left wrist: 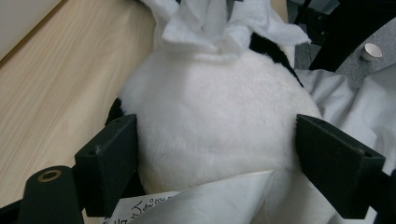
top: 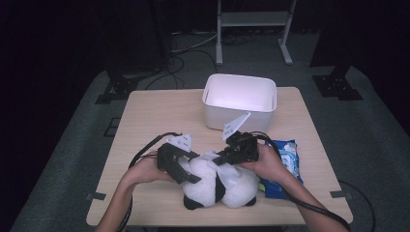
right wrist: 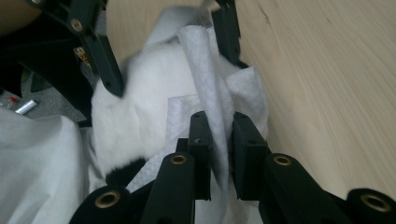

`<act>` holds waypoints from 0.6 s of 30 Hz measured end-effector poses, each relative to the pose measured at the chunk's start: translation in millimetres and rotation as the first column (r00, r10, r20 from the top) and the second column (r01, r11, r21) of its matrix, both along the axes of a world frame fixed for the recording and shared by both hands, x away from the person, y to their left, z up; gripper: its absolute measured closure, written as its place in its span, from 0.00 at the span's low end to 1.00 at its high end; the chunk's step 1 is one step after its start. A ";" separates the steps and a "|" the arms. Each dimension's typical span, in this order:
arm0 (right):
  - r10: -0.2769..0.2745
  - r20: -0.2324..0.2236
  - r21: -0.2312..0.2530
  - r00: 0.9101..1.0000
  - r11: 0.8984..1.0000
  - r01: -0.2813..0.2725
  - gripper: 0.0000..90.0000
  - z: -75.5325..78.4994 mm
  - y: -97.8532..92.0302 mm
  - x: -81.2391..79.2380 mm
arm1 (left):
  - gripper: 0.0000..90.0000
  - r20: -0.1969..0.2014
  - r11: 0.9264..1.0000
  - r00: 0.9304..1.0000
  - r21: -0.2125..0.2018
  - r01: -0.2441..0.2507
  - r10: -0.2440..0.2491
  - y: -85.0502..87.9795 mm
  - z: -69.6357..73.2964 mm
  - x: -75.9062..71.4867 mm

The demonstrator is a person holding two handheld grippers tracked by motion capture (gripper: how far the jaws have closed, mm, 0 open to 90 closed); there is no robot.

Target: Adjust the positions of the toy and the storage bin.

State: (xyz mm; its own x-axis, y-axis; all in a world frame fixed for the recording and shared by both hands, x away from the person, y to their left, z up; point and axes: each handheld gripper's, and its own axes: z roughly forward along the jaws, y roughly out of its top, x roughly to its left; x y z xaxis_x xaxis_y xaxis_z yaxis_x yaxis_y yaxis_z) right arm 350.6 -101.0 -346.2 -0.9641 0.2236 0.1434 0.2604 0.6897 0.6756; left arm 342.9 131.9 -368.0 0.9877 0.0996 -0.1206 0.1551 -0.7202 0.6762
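Note:
A black-and-white panda plush (top: 220, 186) lies near the table's front edge. My left gripper (top: 192, 167) comes at it from the left. In the left gripper view, both black jaws press into the sides of the plush's white body (left wrist: 215, 116). My right gripper (top: 220, 159) reaches over the plush from the right. Seen in the right gripper view, its jaws (right wrist: 219, 123) are shut on a strip of white wipe (right wrist: 205, 60) that drapes over the plush (right wrist: 135, 107). The same crumpled wipe (left wrist: 205, 23) sits on the far side of the plush.
A white bin (top: 240, 99) stands on the wooden table (top: 159, 111) just behind the grippers. A blue wipes pack (top: 285, 159) lies under the right hand. A paper tag (left wrist: 140, 210) shows below the plush. Beyond the table's front edge there is white fabric (left wrist: 355, 98).

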 end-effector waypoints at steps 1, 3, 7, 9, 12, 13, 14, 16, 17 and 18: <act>0.000 0.000 0.000 1.000 1.000 0.000 0.88 0.0 0.0 0.0 | 0.17 0.000 1.000 1.000 0.000 0.000 0.000 0.0 0.0 0.0; 0.012 0.002 0.000 1.000 1.000 -0.012 0.88 3.2 7.8 0.2 | 0.17 -0.002 1.000 1.000 -0.001 -0.002 0.002 0.0 0.0 -0.3; 0.032 0.008 -0.010 0.999 0.999 -0.032 0.88 6.6 18.5 0.1 | 0.17 -0.008 1.000 1.000 -0.005 -0.005 0.005 0.9 -0.8 0.3; 0.026 0.002 -0.018 1.000 1.000 -0.026 0.88 6.5 16.0 -0.2 | 0.17 -0.012 1.000 1.000 -0.008 -0.008 0.008 1.2 -1.1 0.5; 0.017 -0.001 -0.024 1.000 1.000 -0.017 0.88 5.6 10.5 -0.4 | 0.17 -0.011 1.000 1.000 -0.004 -0.005 0.005 0.7 -0.7 0.6; 0.013 -0.002 -0.024 1.000 1.000 -0.013 0.88 4.9 7.6 -0.4 | 0.17 -0.009 1.000 1.000 0.000 -0.003 0.003 0.5 -0.3 0.8; 0.008 -0.002 -0.032 1.000 0.999 -0.008 0.88 4.1 3.6 -0.7 | 0.17 -0.007 1.000 1.000 0.003 -0.002 0.002 0.5 0.0 1.0; -0.009 -0.005 -0.052 1.000 0.999 0.008 0.87 1.2 -6.6 -1.9 | 0.17 -0.009 1.000 1.000 0.007 -0.003 0.003 0.3 0.3 1.0; -0.009 -0.005 -0.052 1.000 0.999 0.008 0.87 1.2 -6.6 -1.9 | 0.17 -0.009 1.000 1.000 0.008 -0.002 0.002 0.2 0.4 1.2; -0.017 -0.007 -0.060 1.000 0.998 0.017 0.87 0.1 -11.0 -2.5 | 0.17 -0.007 1.000 1.000 0.010 -0.001 0.001 0.1 0.5 1.5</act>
State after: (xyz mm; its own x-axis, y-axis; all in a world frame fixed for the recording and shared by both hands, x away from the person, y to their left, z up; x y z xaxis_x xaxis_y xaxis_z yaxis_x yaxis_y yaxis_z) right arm 348.1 -112.0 -346.1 -0.9590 0.2482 0.1367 0.2774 0.7241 0.6314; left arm 344.4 132.0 -367.4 0.9867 0.1017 -0.1269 0.1608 -0.7269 0.6676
